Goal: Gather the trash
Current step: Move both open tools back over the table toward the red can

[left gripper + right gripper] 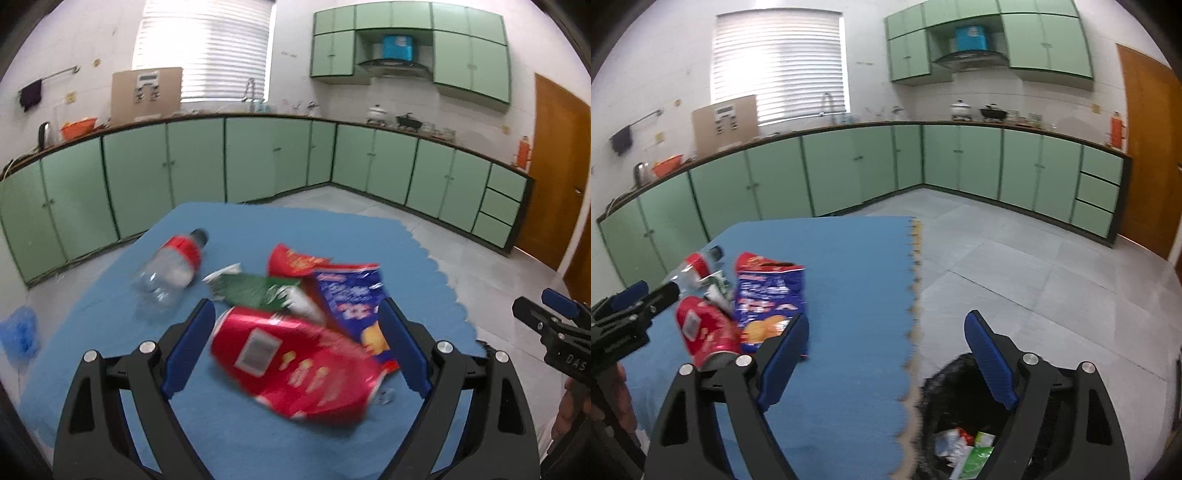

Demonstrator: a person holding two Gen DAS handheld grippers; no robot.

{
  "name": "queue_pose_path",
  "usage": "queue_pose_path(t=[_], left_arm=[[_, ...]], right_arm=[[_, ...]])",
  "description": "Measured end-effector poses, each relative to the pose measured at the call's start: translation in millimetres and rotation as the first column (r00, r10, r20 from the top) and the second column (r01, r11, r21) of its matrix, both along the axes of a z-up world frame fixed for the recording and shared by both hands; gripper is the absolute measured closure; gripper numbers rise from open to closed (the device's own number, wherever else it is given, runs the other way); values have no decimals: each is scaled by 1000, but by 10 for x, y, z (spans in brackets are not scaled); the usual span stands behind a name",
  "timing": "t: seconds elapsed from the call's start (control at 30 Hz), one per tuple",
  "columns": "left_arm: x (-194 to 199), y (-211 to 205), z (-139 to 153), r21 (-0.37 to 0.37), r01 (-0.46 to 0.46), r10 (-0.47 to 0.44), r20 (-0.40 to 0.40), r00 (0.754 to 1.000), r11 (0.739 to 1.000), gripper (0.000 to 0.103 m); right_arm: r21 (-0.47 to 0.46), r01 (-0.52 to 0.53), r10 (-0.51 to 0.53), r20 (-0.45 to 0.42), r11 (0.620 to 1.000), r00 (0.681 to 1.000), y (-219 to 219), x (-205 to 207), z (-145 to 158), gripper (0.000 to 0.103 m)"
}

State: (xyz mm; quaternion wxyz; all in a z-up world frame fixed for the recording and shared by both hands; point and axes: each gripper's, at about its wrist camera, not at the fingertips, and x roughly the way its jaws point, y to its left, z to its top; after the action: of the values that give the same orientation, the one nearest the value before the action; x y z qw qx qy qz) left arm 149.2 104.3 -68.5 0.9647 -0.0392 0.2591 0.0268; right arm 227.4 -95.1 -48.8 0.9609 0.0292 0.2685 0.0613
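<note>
A pile of trash lies on the blue mat (258, 229): a red snack bag (299, 369), a blue chip bag (354, 299), a green wrapper (255, 290), another red bag (291, 260) and a clear plastic bottle with a red label (170, 269). My left gripper (295, 325) is open, its jaws on either side of the red snack bag. My right gripper (886, 332) is open and empty, above the mat's right edge. The left gripper (646, 297) shows at the left of the right wrist view, and the right gripper (546, 314) at the right edge of the left one.
A black bin bag (945, 380) holding some trash (964, 446) sits on the grey floor just right of the mat (849, 295). A crumpled blue bag (20, 332) lies on the floor at the left. Green cabinets (258, 158) line the far walls.
</note>
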Motion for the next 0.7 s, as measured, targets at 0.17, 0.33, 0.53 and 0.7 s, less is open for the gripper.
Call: queue_pose_path(t=[0.17, 0.33, 0.53, 0.7], left_arm=[[-87, 20, -89, -29, 3, -4, -34, 999, 1000, 16], [-60, -173, -252, -35, 35, -37, -69, 997, 999, 16], [46, -464, -440, 12, 30, -29, -93, 995, 999, 16], [142, -519, -618, 53, -23, 30, -139, 990, 998, 16]], right_arm=[[-5, -14, 14, -3, 1000, 1000, 148, 14, -9, 21], [-19, 7, -7, -2, 1000, 1000, 86, -8, 3, 21], [-19, 21, -22, -16, 1000, 1000, -14, -9, -56, 22], [-15, 18, -19, -31, 1000, 999, -40, 14, -137, 22]])
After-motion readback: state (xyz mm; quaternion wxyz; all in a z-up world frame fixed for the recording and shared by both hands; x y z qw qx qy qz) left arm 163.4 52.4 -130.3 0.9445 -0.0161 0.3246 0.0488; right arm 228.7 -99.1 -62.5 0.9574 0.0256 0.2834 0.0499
